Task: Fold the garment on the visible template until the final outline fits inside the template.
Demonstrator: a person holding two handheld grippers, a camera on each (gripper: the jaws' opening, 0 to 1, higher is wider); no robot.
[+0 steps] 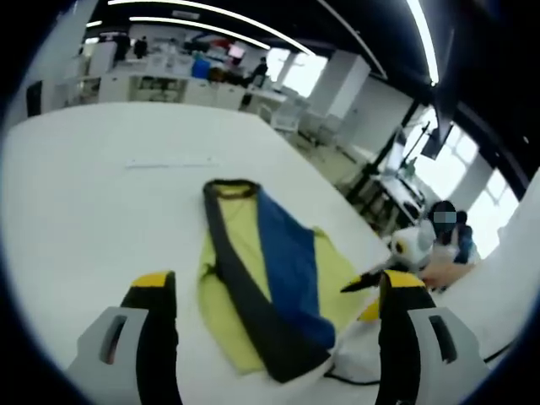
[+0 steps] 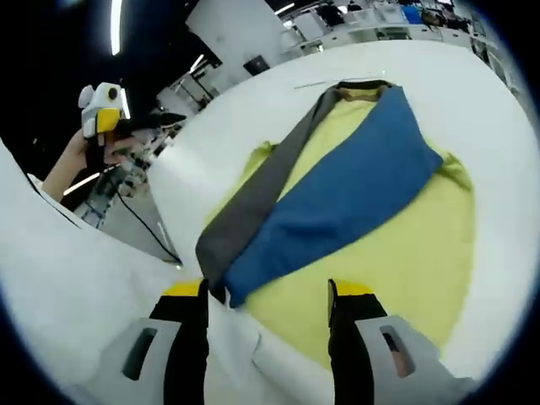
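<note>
The wide white table [image 1: 101, 211] stood in a large bright office room with long ceiling lights [image 1: 211, 13] and desks far behind. The garment [image 2: 354, 211], yellow with a blue and a grey band, lay flat on the table, in front of both tools. The left gripper [image 1: 274, 291] and the right gripper [image 2: 266, 291] had their jaws spread apart, holding nothing; the template was hard to make out.

A black cable [image 2: 139, 221] is seen trailing over the white table's [image 1: 93, 202] edge. Beyond the table, desks [image 1: 169, 84] and a seated person [image 1: 257, 72] are seen at the far wall. Ceiling light strips [image 1: 211, 18] are lit, and bright windows [image 1: 460, 164] are seen to one side.
</note>
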